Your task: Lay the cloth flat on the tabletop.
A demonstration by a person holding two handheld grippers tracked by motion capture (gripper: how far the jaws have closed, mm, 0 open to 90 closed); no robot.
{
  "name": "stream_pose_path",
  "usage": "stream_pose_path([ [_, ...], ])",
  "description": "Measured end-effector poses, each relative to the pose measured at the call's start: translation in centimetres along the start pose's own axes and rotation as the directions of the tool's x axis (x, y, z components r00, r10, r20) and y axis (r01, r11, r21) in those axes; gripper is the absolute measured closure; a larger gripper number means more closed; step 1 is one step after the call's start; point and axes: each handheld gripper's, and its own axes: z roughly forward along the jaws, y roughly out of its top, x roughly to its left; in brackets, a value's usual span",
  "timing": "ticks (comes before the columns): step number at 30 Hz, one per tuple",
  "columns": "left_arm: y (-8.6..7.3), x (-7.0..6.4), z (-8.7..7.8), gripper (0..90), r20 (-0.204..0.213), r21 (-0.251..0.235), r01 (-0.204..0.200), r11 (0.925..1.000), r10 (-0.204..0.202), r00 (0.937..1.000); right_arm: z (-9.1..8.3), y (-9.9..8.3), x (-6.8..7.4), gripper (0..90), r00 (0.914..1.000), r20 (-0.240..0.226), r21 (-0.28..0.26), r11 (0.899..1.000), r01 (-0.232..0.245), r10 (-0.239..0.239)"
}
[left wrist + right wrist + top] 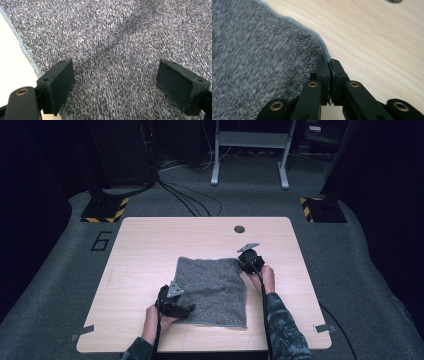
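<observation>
- High view: a pale wooden worktop (pixel 145 245) stands on grey carpet; the grey towel (pixel 212 290) lies at frame centre. The left tongs (pixel 187 309) sit at its lower left, the right tongs (pixel 243 263) at its upper right.
- Left gripper view: the left tongs (pixel 115 82) gape wide over the towel (pixel 120 37), grasping nothing; they should close on the hem.
- Right gripper view: the right tongs (pixel 329 75) are clenched on the towel's (pixel 257 55) corner; lift gently.

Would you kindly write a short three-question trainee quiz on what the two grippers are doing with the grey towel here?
1. True or false: the left gripper is clamped on the grey towel.
2. Which part of the towel does the right gripper pinch: A, a corner; B, the middle; C, nothing?
3. What does the towel lie on?

Key
1. False; its jaws stand wide apart over the towel.
2. A.
3. The wooden table.
</observation>
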Motion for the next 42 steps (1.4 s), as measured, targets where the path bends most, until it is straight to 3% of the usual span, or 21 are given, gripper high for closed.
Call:
stream_pose_path([
  [4,0.0,-0.1,0.0,14.0,-0.012,0.002,0.004,1.0000,-0.004,0.9999,0.0,1.1,-1.1,87.7,0.9994,0.031,-0.030,0.999,-0.012,0.013],
  [8,0.1,-0.2,0.1,13.9,-0.016,0.000,0.009,1.0000,-0.009,0.9998,1.0,1.6,-1.7,85.6,0.9994,0.031,-0.007,1.000,-0.016,0.016],
  [11,0.1,-0.2,0.1,13.4,-0.015,-0.001,0.015,0.9999,-0.015,0.9998,1.5,1.4,-1.8,67.8,0.9985,0.008,0.022,0.998,-0.053,0.053],
  [12,0.1,-0.2,0.1,11.3,-0.015,-0.001,0.015,0.9999,-0.015,0.9998,1.5,1.4,-1.8,67.8,0.9985,0.008,0.022,0.998,-0.053,0.053],
  [13,0.3,-0.2,0.1,11.3,-0.007,0.019,0.015,0.9997,-0.015,0.9999,1.4,1.3,-1.7,60.2,0.9975,-0.010,0.025,0.997,-0.070,0.070],
  [14,0.7,0.0,0.0,3.8,0.002,0.027,0.028,0.9993,-0.028,0.9996,0.6,1.0,-1.5,48.7,0.9957,-0.033,0.017,0.996,-0.087,0.087],
  [16,1.4,0.3,-0.6,3.1,0.011,0.008,0.028,0.9996,-0.028,0.9995,-0.7,0.5,-1.0,37.3,0.9938,-0.058,-0.003,0.995,-0.096,0.095],
  [17,1.7,0.6,-0.7,2.7,0.010,-0.003,0.032,0.9995,-0.031,0.9995,-1.3,0.3,-0.6,33.4,0.9907,-0.092,-0.005,0.995,-0.101,0.100],
  [18,2.1,0.9,-0.8,2.2,0.015,-0.005,0.035,0.9994,-0.035,0.9993,-1.9,-0.1,0.0,27.3,0.9883,-0.123,-0.013,0.996,-0.093,0.090],
  [19,2.1,0.9,-0.8,2.0,0.015,-0.005,0.035,0.9994,-0.035,0.9993,-1.9,-0.1,0.0,27.3,0.9883,-0.123,-0.013,0.996,-0.093,0.090],
  [21,3.2,1.9,-0.1,1.6,0.040,-0.004,0.033,0.9994,-0.033,0.9987,-3.2,-1.6,2.4,18.7,0.9843,-0.173,-0.024,0.999,-0.040,0.036],
  [24,4.2,2.7,1.4,0.3,0.079,0.064,0.025,0.9976,-0.030,0.9964,-3.5,-3.2,4.7,13.9,0.9760,-0.218,-0.001,1.000,-0.006,0.006],
  [25,4.2,2.7,1.4,0.1,0.079,0.064,0.025,0.9976,-0.030,0.9964,-3.4,-3.7,5.4,13.6,0.9719,-0.235,-0.002,1.000,0.005,-0.006],
  [27,4.6,2.9,2.7,0.1,0.094,0.113,0.006,0.9936,-0.017,0.9955,-3.1,-4.5,6.6,11.2,0.9744,-0.223,0.014,0.999,0.030,-0.026],
  [29,4.7,3.0,3.3,0.1,0.100,0.131,0.011,0.9913,-0.024,0.9947,-2.9,-5.2,7.2,10.3,0.9712,-0.237,0.021,0.999,0.027,-0.022],
  [35,5.0,2.8,4.0,0.0,0.092,0.127,0.017,0.9918,-0.028,0.9953,-3.3,-6.4,7.2,9.5,0.9774,-0.206,0.027,0.998,0.056,-0.049],
  [42,5.8,1.4,4.7,0.0,0.072,0.141,0.003,0.9899,-0.013,0.9973,-4.0,-7.5,6.1,7.9,0.9811,-0.191,0.037,0.999,0.035,-0.028],
])
